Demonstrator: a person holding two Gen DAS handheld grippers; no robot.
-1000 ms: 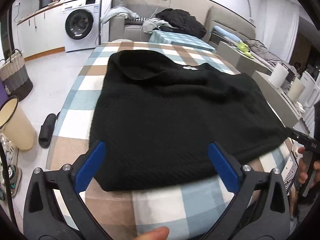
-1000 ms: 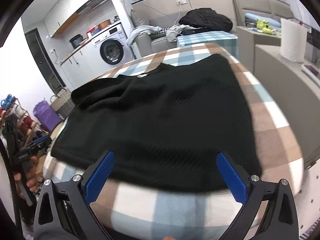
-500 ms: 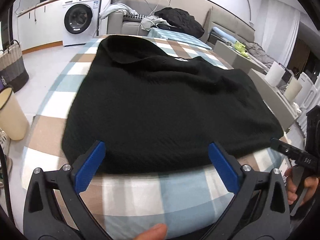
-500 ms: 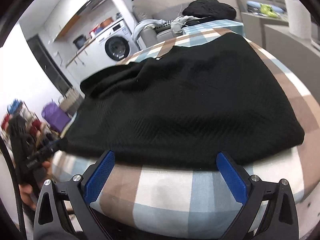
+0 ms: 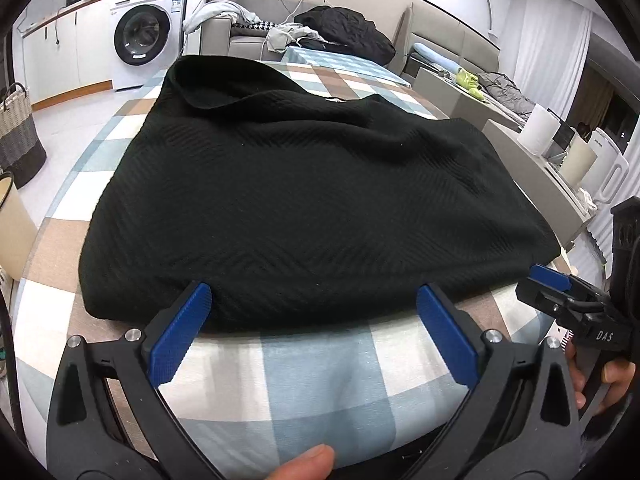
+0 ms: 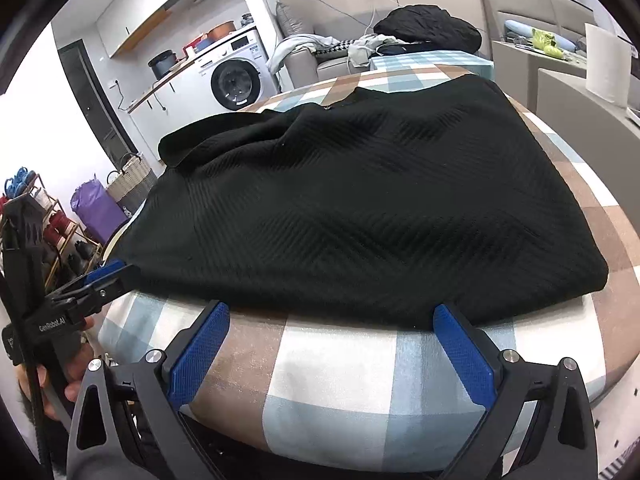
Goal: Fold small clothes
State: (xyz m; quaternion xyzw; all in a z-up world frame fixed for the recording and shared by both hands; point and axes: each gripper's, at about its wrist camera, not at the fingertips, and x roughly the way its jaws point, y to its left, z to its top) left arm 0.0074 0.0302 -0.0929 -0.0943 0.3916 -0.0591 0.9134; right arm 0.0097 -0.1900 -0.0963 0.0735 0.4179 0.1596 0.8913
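Note:
A black knit sweater (image 5: pixel 304 200) lies spread on the checked tablecloth (image 5: pixel 320 392), its near hem toward me; it also shows in the right wrist view (image 6: pixel 380 208). My left gripper (image 5: pixel 314 320) is open and low at the table's near edge, its blue pads either side of the hem near the left corner. My right gripper (image 6: pixel 328 336) is open, level with the hem near the right corner. The right gripper shows at the right of the left wrist view (image 5: pixel 560 292), and the left gripper shows at the left of the right wrist view (image 6: pixel 100 280).
A washing machine (image 5: pixel 148 40) and a sofa with piled clothes (image 5: pixel 340 36) stand beyond the table. A woven basket (image 5: pixel 16 132) and a cream bin (image 5: pixel 12 224) are on the floor at left. A side counter with paper rolls (image 5: pixel 540 132) runs along the right.
Both grippers have dropped from above the sweater to table height and pulled back to its near hem. Both stay open.

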